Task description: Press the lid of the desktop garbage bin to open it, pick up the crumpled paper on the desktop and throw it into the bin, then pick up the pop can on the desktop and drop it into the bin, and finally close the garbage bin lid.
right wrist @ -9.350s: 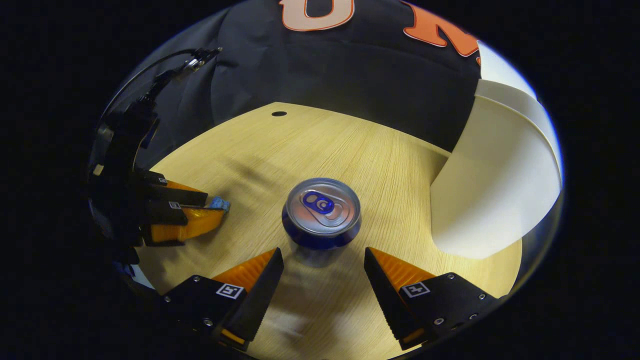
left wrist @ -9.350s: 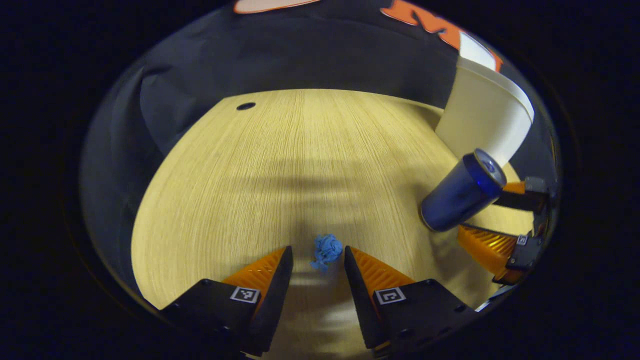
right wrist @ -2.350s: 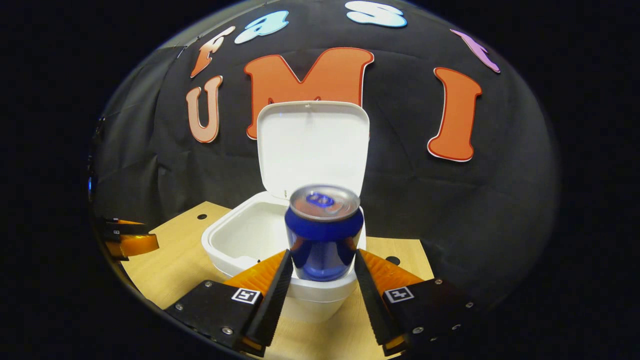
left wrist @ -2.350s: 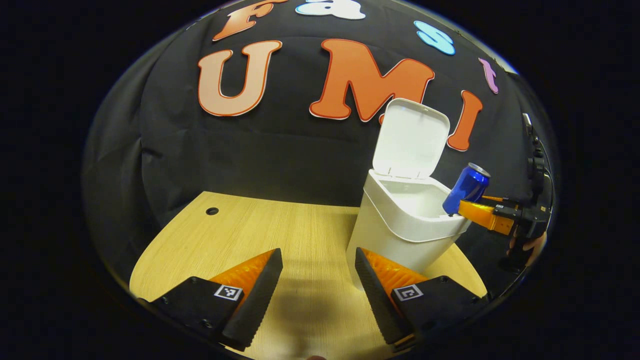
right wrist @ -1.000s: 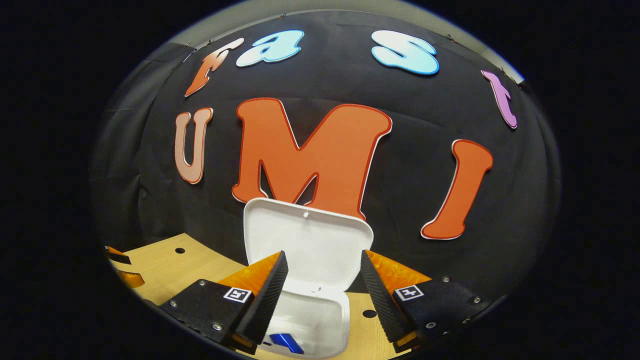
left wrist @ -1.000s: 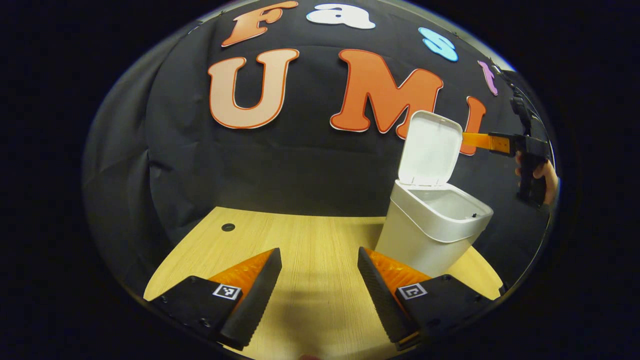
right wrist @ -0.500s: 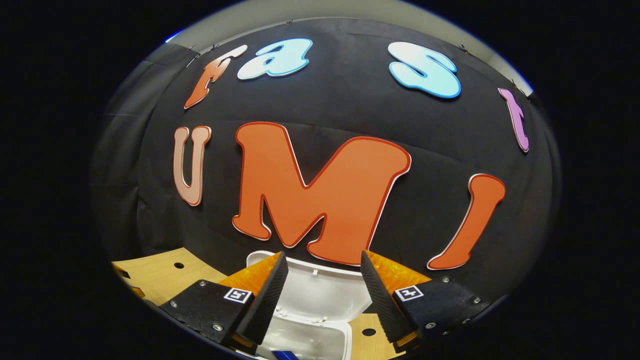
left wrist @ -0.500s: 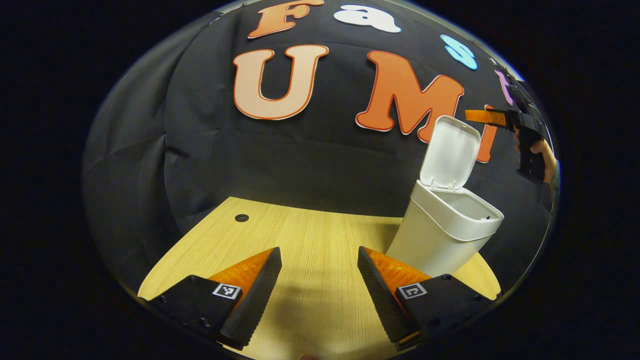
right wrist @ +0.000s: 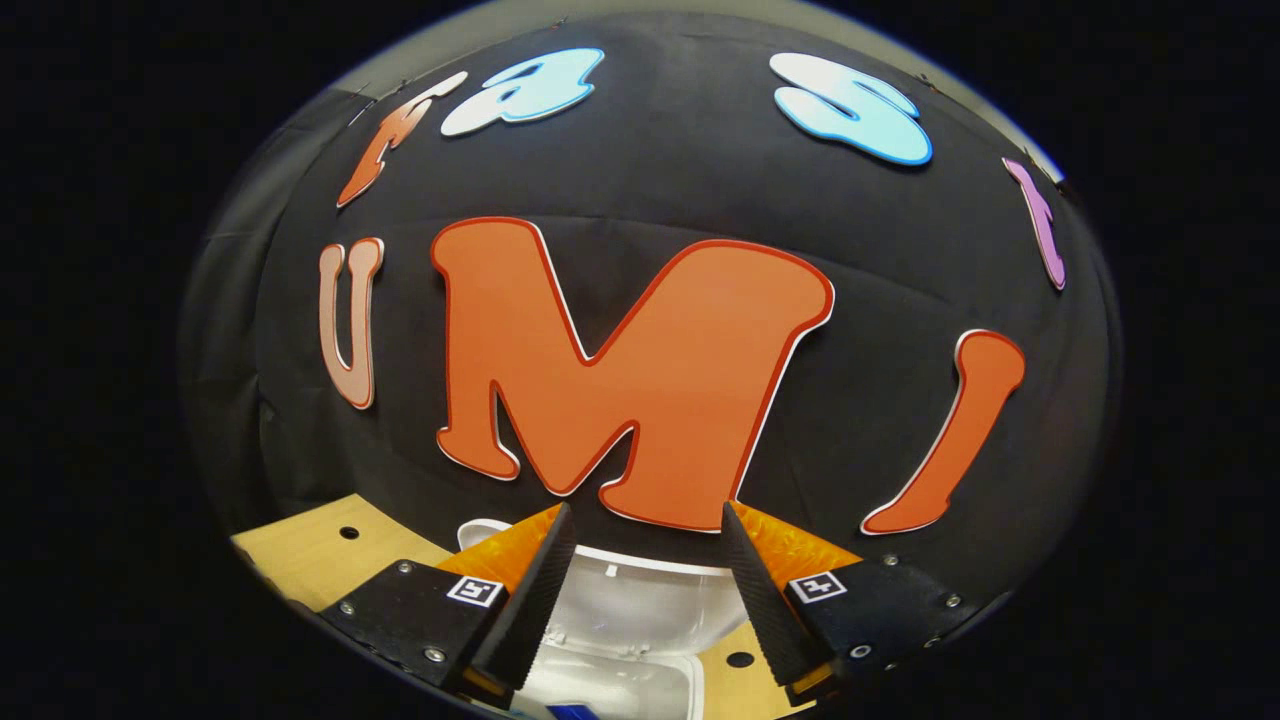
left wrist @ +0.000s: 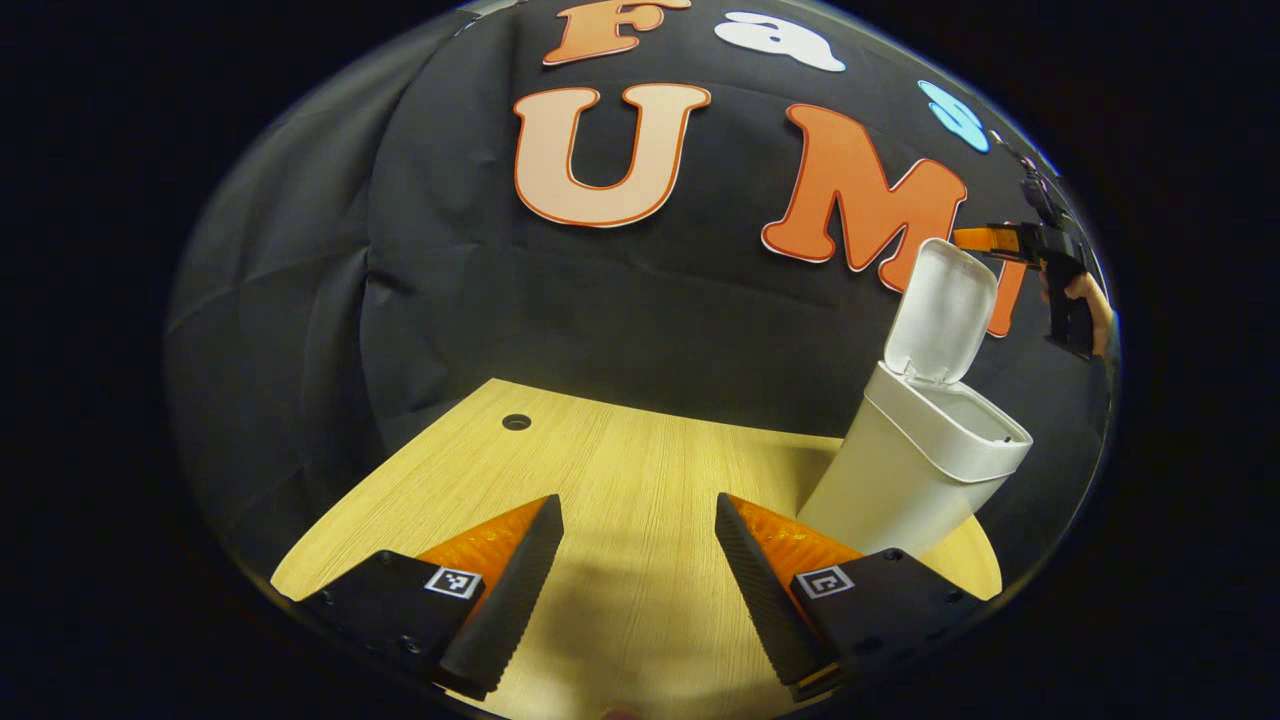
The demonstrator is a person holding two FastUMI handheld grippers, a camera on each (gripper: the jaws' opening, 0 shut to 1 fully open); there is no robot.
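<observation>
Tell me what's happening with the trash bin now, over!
Left gripper open, low over the table. Right gripper open, empty, up at the raised lid. Bin open, lid not yet closed. Nothing blocking it.

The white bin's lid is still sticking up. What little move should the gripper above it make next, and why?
Probably lower the right gripper onto the top edge of the raised white lid and push it down toward the white plastic bin. The lid stands open, a bit of the blue can shows inside the bin, the fingers are open and hold nothing, and they sit just above the lid.
</observation>
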